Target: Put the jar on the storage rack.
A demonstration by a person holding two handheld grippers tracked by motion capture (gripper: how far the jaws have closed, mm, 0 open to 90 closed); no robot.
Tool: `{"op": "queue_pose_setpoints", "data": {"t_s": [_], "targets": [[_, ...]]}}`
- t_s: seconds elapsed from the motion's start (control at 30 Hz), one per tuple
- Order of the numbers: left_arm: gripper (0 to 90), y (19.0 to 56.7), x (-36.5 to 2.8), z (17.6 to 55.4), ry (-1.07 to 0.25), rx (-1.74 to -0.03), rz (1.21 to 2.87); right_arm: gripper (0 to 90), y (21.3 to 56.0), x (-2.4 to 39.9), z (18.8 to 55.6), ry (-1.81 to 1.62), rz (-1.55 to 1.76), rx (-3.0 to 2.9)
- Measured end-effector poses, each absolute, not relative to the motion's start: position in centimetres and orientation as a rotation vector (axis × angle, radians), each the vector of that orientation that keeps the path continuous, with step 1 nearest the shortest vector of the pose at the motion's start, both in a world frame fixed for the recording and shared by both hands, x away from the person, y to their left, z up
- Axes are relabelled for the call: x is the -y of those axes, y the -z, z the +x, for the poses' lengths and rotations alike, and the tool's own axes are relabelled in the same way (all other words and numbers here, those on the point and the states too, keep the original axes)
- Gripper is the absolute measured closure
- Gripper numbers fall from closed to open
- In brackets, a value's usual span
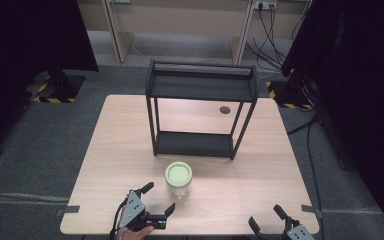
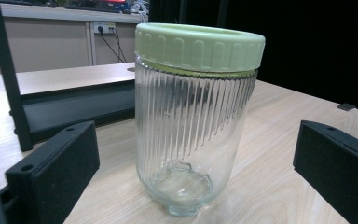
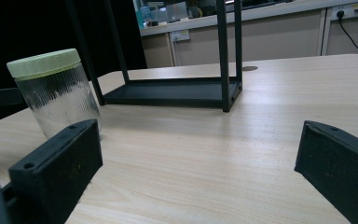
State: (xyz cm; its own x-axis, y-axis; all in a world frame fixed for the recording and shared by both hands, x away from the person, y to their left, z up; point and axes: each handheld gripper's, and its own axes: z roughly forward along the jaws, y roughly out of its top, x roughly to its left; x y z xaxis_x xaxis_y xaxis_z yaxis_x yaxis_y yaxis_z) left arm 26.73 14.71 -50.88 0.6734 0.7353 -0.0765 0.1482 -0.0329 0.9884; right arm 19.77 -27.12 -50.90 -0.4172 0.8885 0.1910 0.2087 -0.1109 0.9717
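The light wooden counter (image 1: 105, 165) carries a black two-tier metal shelf (image 1: 201, 87) standing upright toward its far side, both tiers bare. Just in front of the shelf, toward the person's edge, stands a ribbed clear glass jar (image 1: 178, 181) with a pale green screw lid (image 1: 178, 174); it is upright, closed and looks empty. The left claw (image 1: 158, 198), held by a hand (image 1: 132, 232) at the near edge, sits just to the jar's near left with its jaws spread wide and pointed at the jar, touching nothing; in the left gripper view the jar (image 2: 193, 121) stands between the two black jaws but apart from both. The right claw (image 1: 266, 215) lies well to the jar's right at the near edge, jaws likewise spread and holding nothing.
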Motion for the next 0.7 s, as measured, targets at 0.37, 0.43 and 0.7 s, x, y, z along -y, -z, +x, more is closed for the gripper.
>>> {"op": "queue_pose_setpoints", "data": {"t_s": [0.37, 0.43, 0.7], "targets": [[0.0, 50.6, -13.8, 27.7, -0.549, -0.737, 1.568, 0.8, 50.9, 27.1, 19.8, -1.576, 1.215, -1.607], [0.0, 50.6, -13.8, 27.8, -0.549, -0.734, 1.568, 0.9, 50.9, 27.1, 19.8, -1.576, 1.215, -1.607], [0.0, 50.3, -13.3, 28.3, -0.550, -0.723, 1.572, 0.9, 50.9, 27.1, 19.8, -1.576, 1.214, -1.608]]}}
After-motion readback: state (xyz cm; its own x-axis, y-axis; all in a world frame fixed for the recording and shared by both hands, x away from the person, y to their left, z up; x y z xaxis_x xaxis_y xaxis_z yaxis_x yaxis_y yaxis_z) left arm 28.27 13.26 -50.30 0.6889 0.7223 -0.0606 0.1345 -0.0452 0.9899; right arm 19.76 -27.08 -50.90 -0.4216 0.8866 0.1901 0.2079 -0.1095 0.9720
